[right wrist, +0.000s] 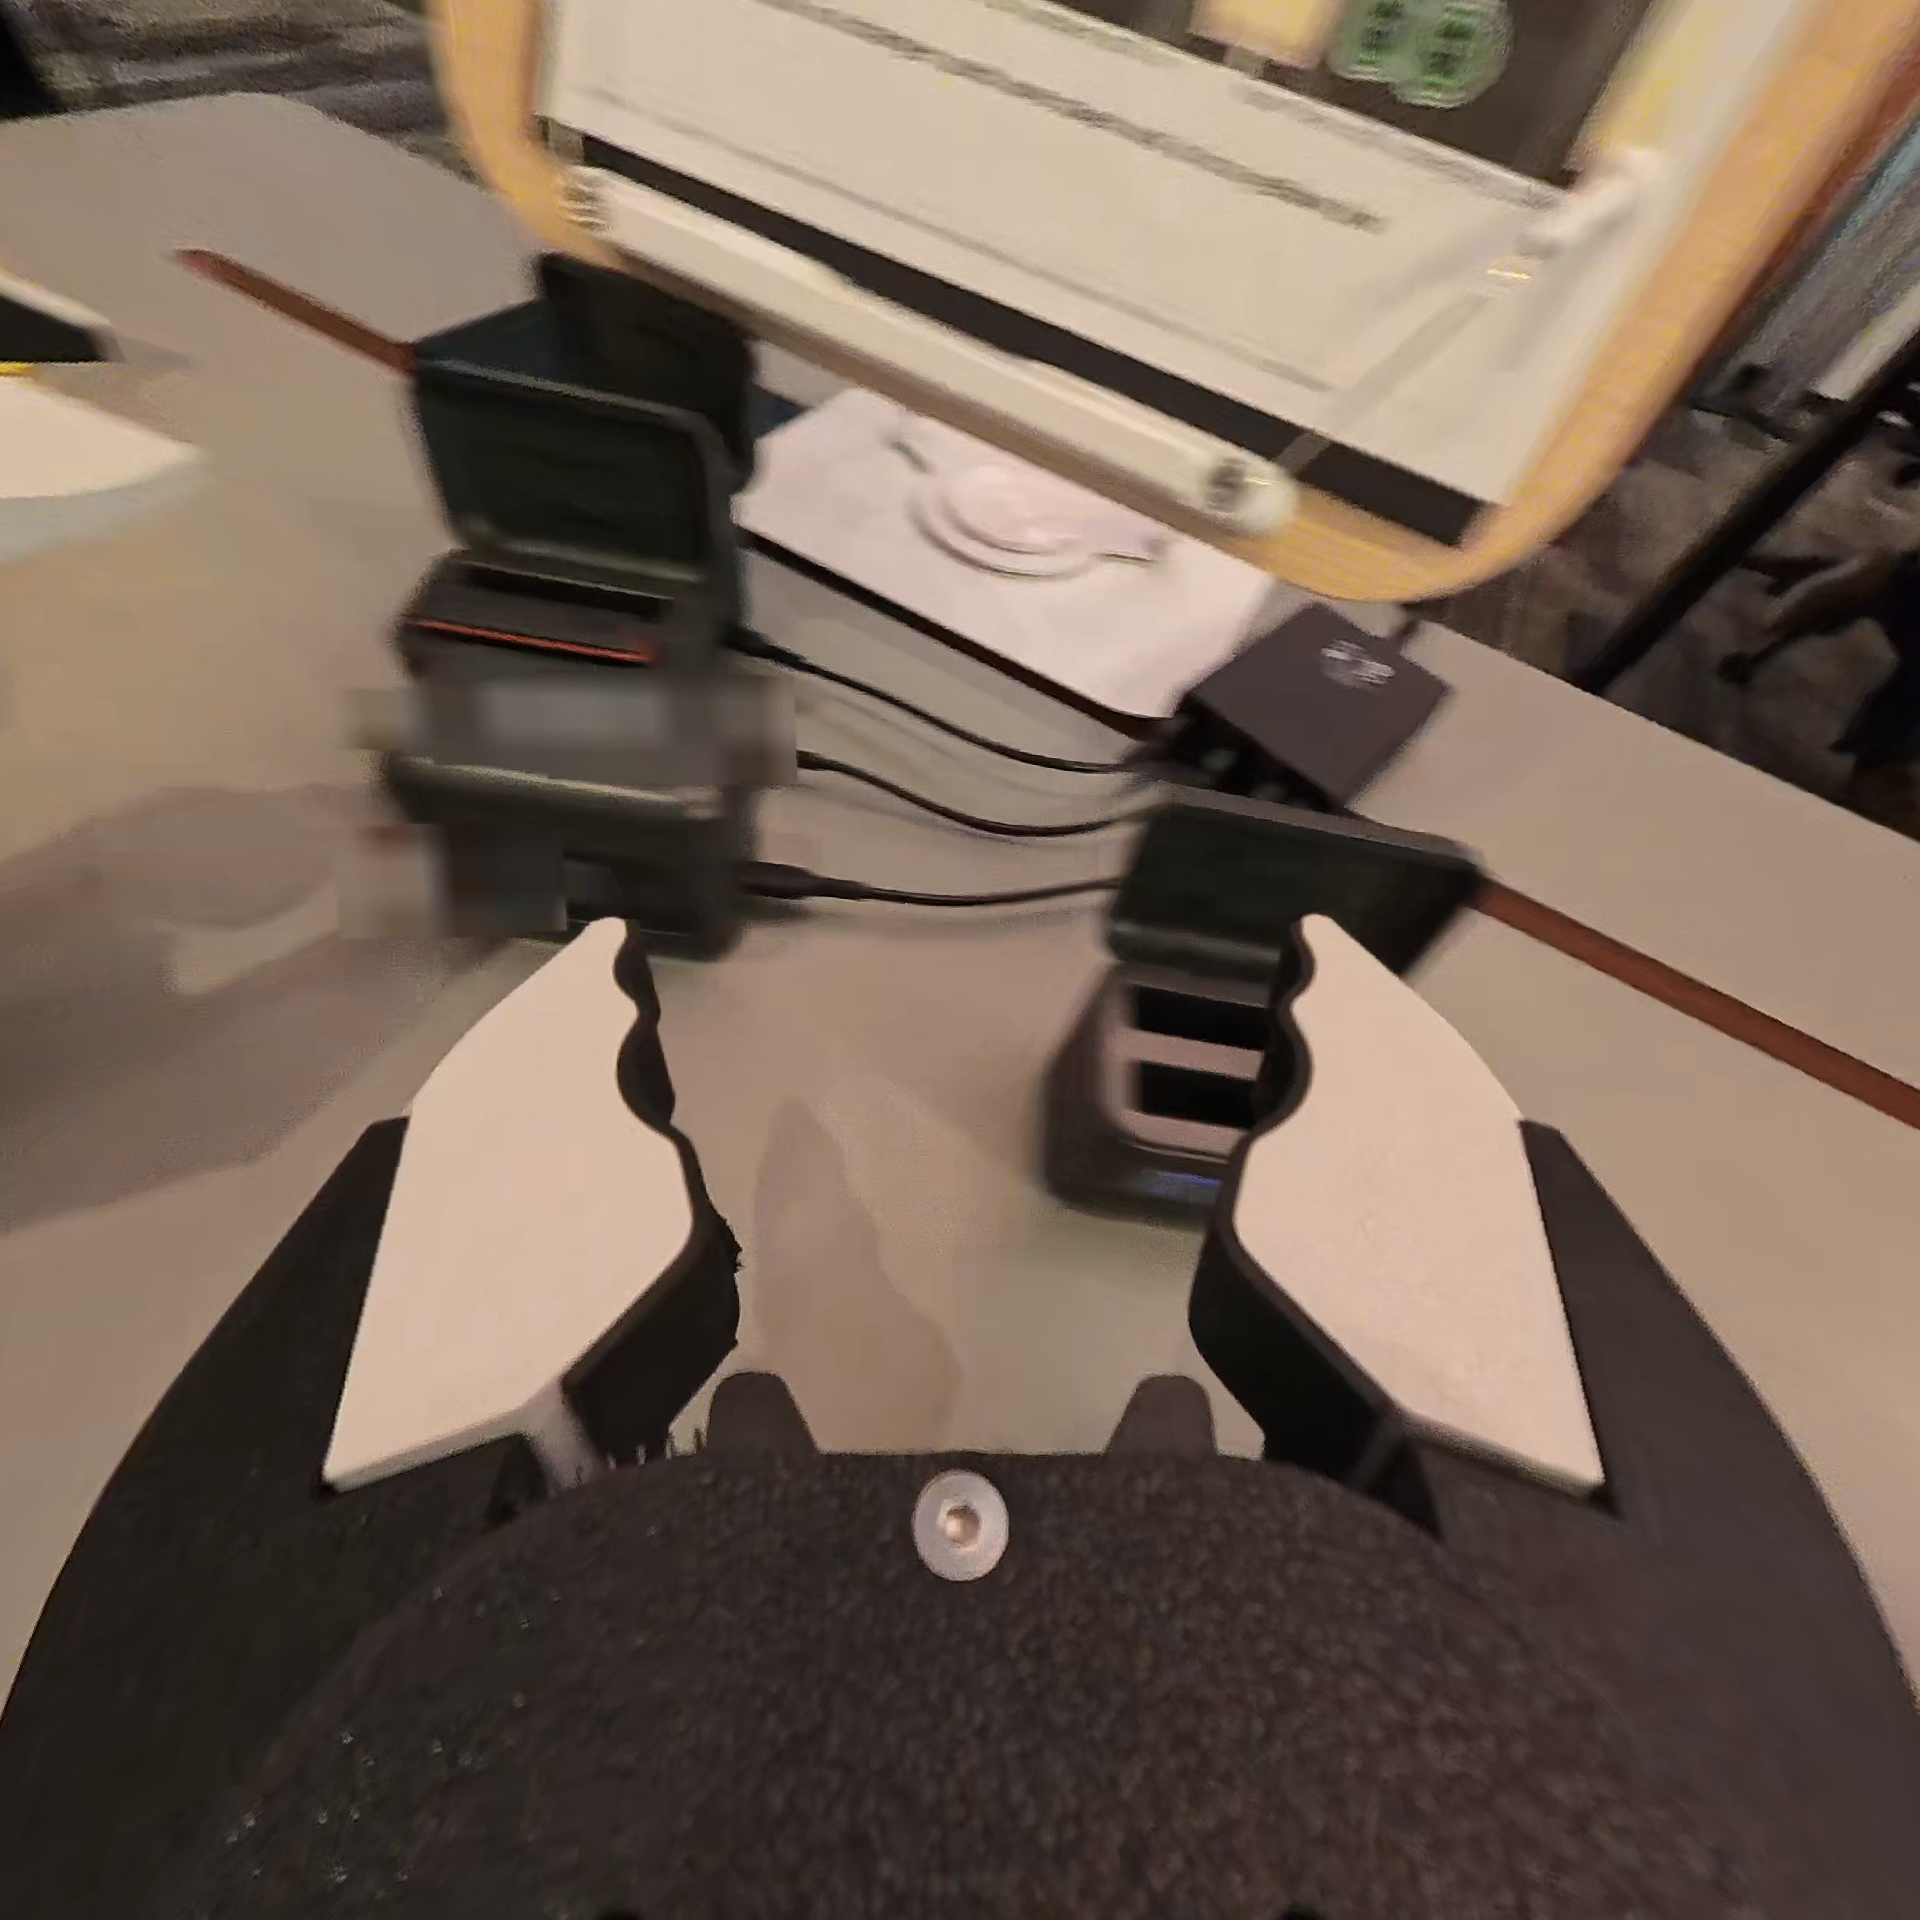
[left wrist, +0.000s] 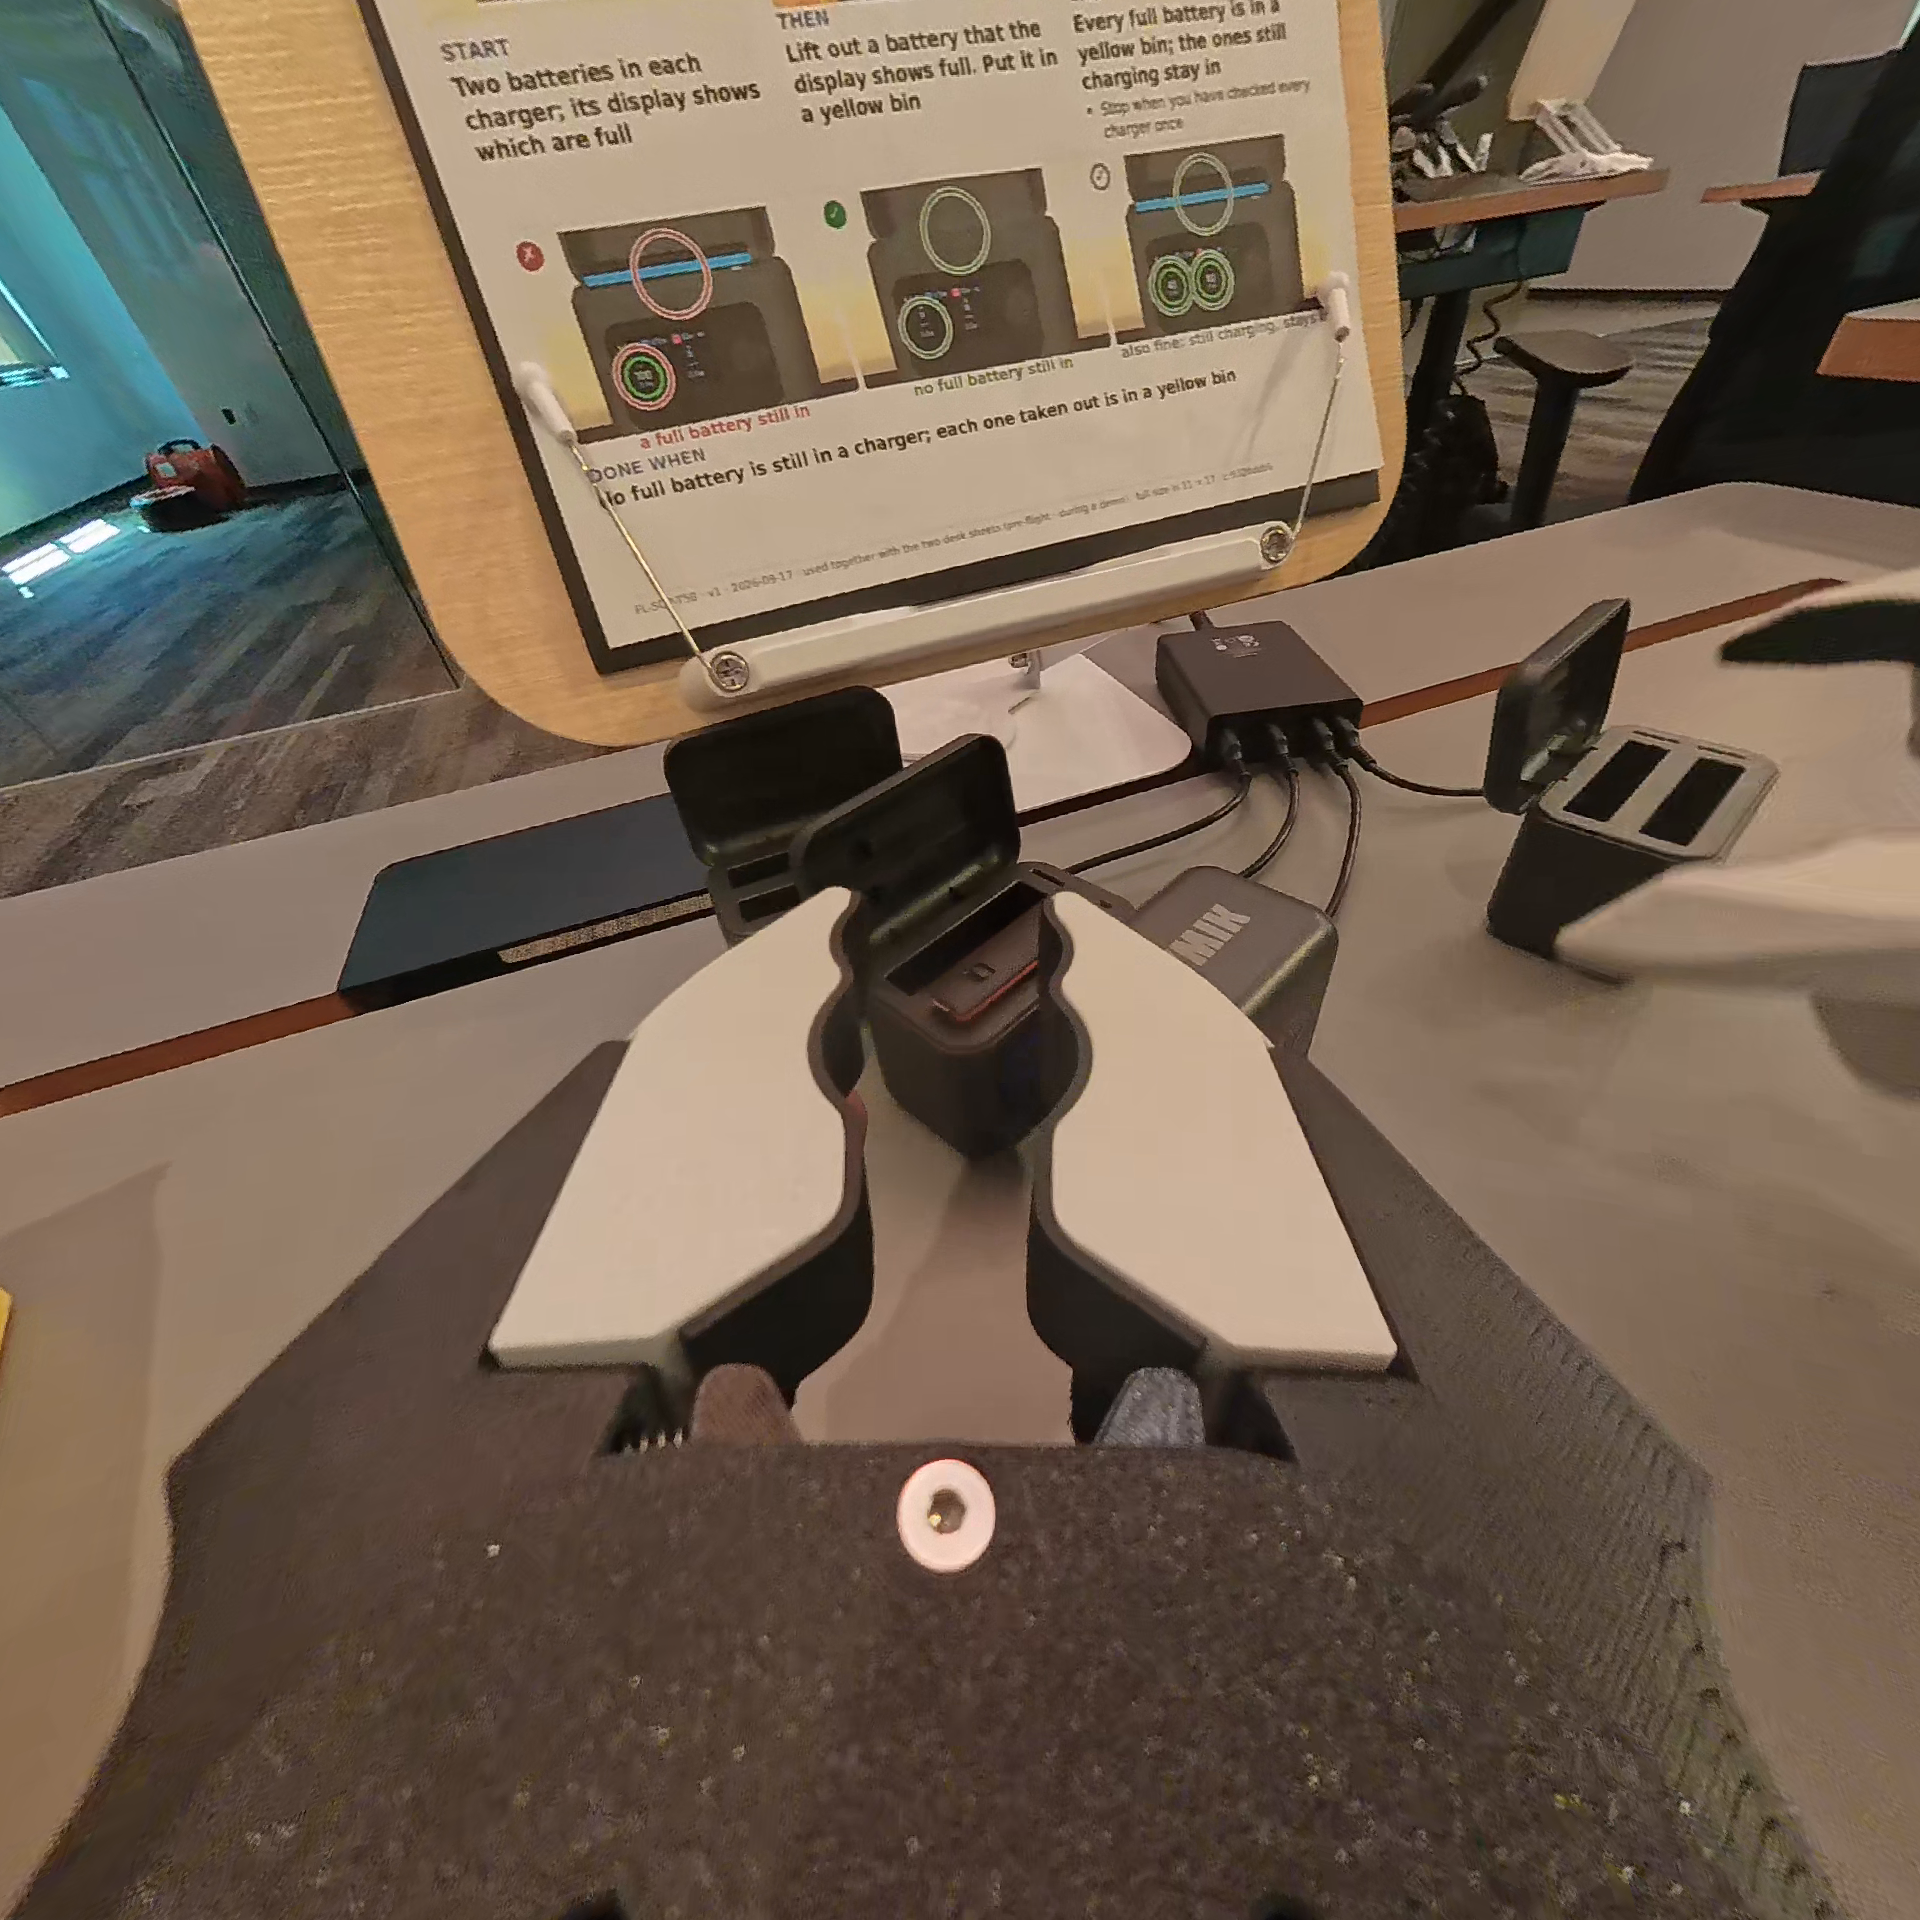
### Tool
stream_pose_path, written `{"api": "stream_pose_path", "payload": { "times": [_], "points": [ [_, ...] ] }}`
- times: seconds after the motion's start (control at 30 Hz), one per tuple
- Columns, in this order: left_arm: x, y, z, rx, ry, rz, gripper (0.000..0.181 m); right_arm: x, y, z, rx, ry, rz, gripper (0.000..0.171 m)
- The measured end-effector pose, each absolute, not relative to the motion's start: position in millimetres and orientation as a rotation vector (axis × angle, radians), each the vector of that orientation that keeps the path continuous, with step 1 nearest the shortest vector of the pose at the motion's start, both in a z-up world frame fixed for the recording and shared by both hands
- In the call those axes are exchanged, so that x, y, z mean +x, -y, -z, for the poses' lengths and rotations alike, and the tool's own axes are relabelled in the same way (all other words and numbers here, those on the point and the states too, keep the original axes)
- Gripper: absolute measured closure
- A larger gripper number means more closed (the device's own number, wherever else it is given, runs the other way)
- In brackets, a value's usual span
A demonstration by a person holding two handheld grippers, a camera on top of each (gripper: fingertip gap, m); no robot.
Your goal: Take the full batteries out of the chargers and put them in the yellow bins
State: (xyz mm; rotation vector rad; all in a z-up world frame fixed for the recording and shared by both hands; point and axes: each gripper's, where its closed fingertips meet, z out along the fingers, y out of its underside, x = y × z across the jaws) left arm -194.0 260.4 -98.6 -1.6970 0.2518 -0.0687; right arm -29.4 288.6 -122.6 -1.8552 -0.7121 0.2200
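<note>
The left wrist view looks low and close along its fingers at an open charger (left wrist: pixel 961 997). The right wrist view, blurred, faces across the table (right wrist: pixel 914 1091) from farther back. Both share the instruction board (left wrist: pixel 883 312) at the far edge.

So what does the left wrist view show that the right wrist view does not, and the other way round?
Only the left wrist view: the left gripper with its jaws around an open charger, a battery with a red edge in one slot. Only the right wrist view: the right gripper with jaws wide apart and nothing between them. Both: the black power hub with its cables, the instruction board, and the open charger with two empty slots.
</note>
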Motion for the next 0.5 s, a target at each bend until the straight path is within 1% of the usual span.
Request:
{"api": "stream_pose_path", "payload": {
  "times": [0.13,0.3,0.37,0.4,0.43,0.5],
  "points": [
    [-201.2,-259.9,94.1,-1.678,-0.216,0.045,0.152,-99.9,-264.3,140.4,-1.868,0.836,-0.314,0.059],
    [-214.4,-259.5,89.0,-1.652,-0.161,0.014,0.154,-145.4,-279.9,167.5,-1.974,0.844,-0.319,0.057],
    [-216.7,-260.2,91.5,-1.66,-0.154,0.016,0.154,-151.1,-287.0,173.6,-2.008,0.817,-0.326,0.063],
    [-217.5,-260.7,92.5,-1.663,-0.153,0.013,0.154,-148.9,-290.8,174.2,-2.012,0.803,-0.304,0.075],
    [-217.9,-260.8,92.9,-1.663,-0.152,0.014,0.154,-146.6,-293.0,174.0,-2.012,0.8,-0.297,0.079],
    [-216.7,-261.3,92.7,-1.663,-0.152,0.026,0.154,-143.2,-293.9,173.7,-2.028,0.786,-0.317,0.08]
  ]
}}
